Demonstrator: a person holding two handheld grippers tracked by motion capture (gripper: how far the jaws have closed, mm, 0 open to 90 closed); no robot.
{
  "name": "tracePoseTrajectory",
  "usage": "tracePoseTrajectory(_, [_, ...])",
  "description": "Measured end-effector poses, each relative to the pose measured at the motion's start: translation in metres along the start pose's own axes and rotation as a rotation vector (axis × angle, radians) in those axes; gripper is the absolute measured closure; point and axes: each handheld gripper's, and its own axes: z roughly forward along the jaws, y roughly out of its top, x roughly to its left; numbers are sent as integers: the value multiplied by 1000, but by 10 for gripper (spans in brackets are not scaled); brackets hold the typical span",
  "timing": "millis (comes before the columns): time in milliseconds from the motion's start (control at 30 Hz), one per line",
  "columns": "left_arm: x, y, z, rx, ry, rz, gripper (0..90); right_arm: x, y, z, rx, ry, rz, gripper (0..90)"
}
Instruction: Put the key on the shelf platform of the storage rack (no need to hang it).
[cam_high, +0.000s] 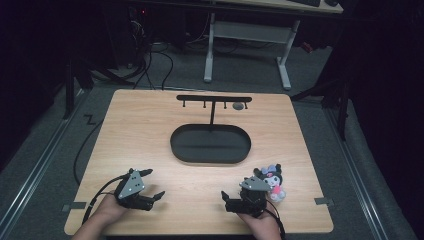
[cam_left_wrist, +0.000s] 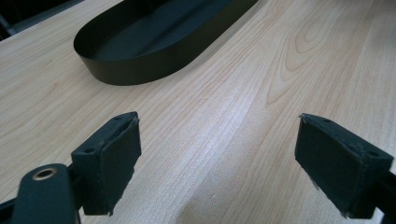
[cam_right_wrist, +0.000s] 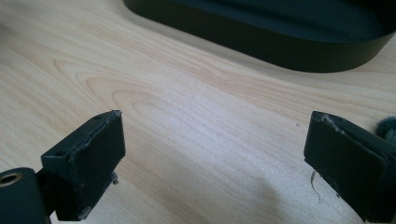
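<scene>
A black oval tray (cam_high: 173, 146) lies in the middle of the wooden table, with a black T-shaped hanger rack (cam_high: 214, 98) rising behind it. A small black, white and pink plush toy (cam_high: 274, 182) rests at the near right. My right gripper (cam_high: 242, 183) sits just left of the toy, open, with bare wood between its jaws (cam_right_wrist: 217, 119); a grey fuzzy bit of the toy (cam_right_wrist: 386, 128) peeks past its right jaw. My left gripper (cam_high: 154, 183) rests at the near left, open and holding nothing (cam_left_wrist: 219, 126). Both gripper views show the tray ahead (cam_left_wrist: 140, 65) (cam_right_wrist: 280, 51).
A small grey object (cam_high: 238, 106) hangs from the rack's right end. The table (cam_high: 140, 130) stands on a grey floor, with a white desk frame (cam_high: 247, 32) and cables beyond its far edge. Tape marks (cam_high: 74, 206) flank the near corners.
</scene>
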Motion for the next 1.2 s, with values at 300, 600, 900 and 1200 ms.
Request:
tracePoseTrajectory(300, [0,0,0,1,0,-1,153,6,5,0,105,-33,-40,54])
tracePoseTrajectory(600, [-1,0,1,13,9,7,154,6,10,-2,134,-18,-19,56])
tracePoseTrajectory(900, [-1,-1,-1,-5,5,0,154,0,18,3,180,-13,-40,70])
tracePoseTrajectory(1200, [0,-1,-1,-9,10,-7,154,-8,25,3,254,-21,-17,74])
